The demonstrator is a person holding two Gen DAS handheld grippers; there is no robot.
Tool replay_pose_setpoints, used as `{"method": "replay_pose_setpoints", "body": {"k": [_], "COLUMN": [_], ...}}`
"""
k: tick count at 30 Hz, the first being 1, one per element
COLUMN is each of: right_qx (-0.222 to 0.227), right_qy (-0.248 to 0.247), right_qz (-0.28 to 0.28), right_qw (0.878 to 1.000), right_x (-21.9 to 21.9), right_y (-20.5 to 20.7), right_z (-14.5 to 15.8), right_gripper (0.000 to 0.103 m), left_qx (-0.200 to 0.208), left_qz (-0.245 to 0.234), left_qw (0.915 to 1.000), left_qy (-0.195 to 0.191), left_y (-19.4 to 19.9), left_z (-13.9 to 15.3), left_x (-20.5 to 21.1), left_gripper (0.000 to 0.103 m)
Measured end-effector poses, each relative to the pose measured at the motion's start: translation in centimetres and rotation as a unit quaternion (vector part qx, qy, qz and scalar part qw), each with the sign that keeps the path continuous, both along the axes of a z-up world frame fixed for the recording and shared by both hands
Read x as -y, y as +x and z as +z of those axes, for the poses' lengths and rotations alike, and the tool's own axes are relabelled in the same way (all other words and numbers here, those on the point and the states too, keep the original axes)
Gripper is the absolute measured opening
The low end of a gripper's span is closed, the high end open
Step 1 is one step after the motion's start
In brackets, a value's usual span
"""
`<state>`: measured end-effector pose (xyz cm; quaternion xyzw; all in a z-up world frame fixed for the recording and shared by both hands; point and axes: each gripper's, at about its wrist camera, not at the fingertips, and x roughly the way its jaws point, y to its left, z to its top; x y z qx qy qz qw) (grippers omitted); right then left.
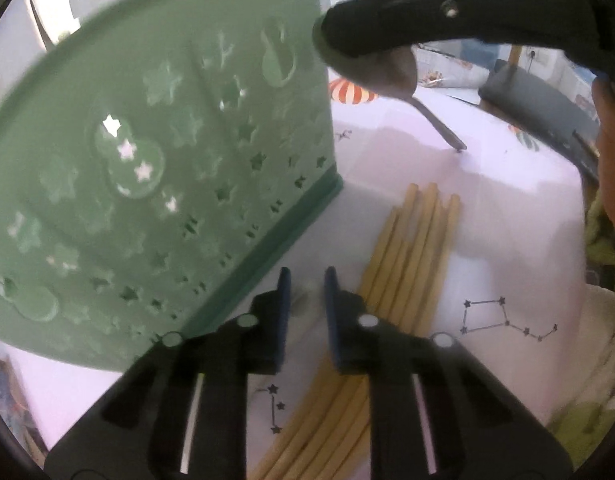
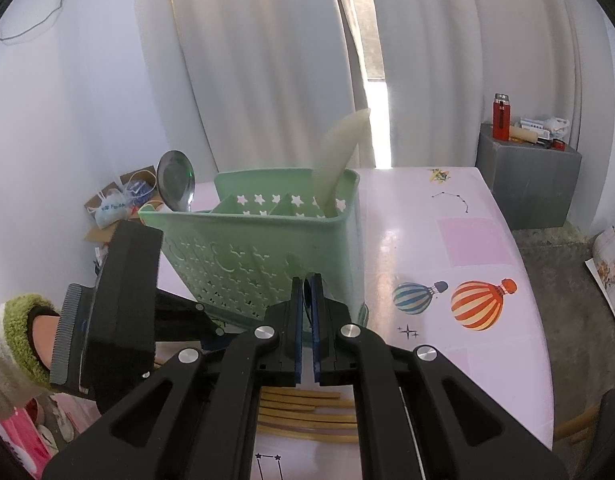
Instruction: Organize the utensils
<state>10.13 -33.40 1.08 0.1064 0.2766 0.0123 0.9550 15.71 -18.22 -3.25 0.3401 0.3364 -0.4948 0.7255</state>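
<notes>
Two black hand-held grippers, with a fleecy sleeve showing at the frame edges

The left gripper (image 1: 306, 280), at the bottom of its own wrist view, has matte black linkage arms with slotted cut-outs, four round silver pivot pins and dark blue pads on its fingers (image 1: 284, 300). The right gripper (image 2: 306, 284), at the bottom centre of its view, has the same black arms, silver pins and blue pads. At the lower left of the right wrist view a cream fleece sleeve (image 2: 5, 364) with a green fuzzy cuff shows, beside a ribbed grey edge on the left gripper's black body.
</notes>
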Motion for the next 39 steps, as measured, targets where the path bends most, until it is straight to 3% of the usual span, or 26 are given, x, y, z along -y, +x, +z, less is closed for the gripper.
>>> {"method": "replay_pose_setpoints", "body": {"k": [6,10,13,17,20,23,27,30,31,34,36,39], "right_qx": [0.0,0.001,0.001,0.001,0.001,0.001,0.002,0.002,0.003,0.004,0.003,0.003], "right_qy": [0.001,0.001,0.001,0.0,-0.002,-0.004,-0.002,-0.002,-0.002,-0.003,-0.003,-0.003], "right_qz": [-0.001,-0.001,-0.001,-0.001,-0.001,0.0,0.001,0.004,0.004,0.006,0.007,0.008], "right_qw": [1.0,1.0,1.0,1.0,1.0,1.0,1.0,1.0,1.0,1.0,1.0,1.0], "right_x": [0.0,0.0,-0.1,-0.1,-0.3,-0.5,-0.5,-0.6,-0.7,-0.8,-0.9,-0.9], "right_y": [0.0,0.0,0.0,-0.1,-0.1,-0.1,-0.2,-0.2,-0.2,-0.3,-0.2,-0.2], "right_z": [0.1,0.1,0.1,0.1,0.2,0.3,0.3,0.4,0.4,0.5,0.5,0.6], "right_gripper": [0.004,0.004,0.004,0.004,0.004,0.004,0.004,0.004,0.004,0.004,0.004,0.004], "left_qx": [0.038,0.072,0.09,0.095,0.07,0.041,0.004,-0.035,-0.056,-0.089,-0.105,-0.123], "left_qz": [0.028,0.07,0.12,0.203,0.282,0.348,0.419,0.474,0.501,0.546,0.568,0.587], "left_qw": [0.9982,0.992,0.9827,0.96,0.9309,0.8956,0.8421,0.8053,0.7851,0.7469,0.7316,0.7259], "left_qy": [-0.035,-0.076,-0.109,-0.167,-0.221,-0.274,-0.339,-0.355,-0.359,-0.368,-0.362,-0.337], "left_y": [-0.2,-0.2,-0.4,-0.1,0.7,1.5,0.8,0.5,0.5,-0.1,-0.3,-0.6], "left_z": [2.9,6.3,8.5,10.9,11.2,11.1,10.6,8.5,7.2,4.3,2.2,-0.1], "left_x": [-1.7,-4.2,-6.7,-11.7,-16.7,-21.7,-28.2,-31.2,-32.5,-35.0,-35.6,-35.9], "left_gripper": [0.006,0.006,0.004,0.003,0.003,0.003,0.003,0.002,0.002,0.002,0.002,0.002]}}
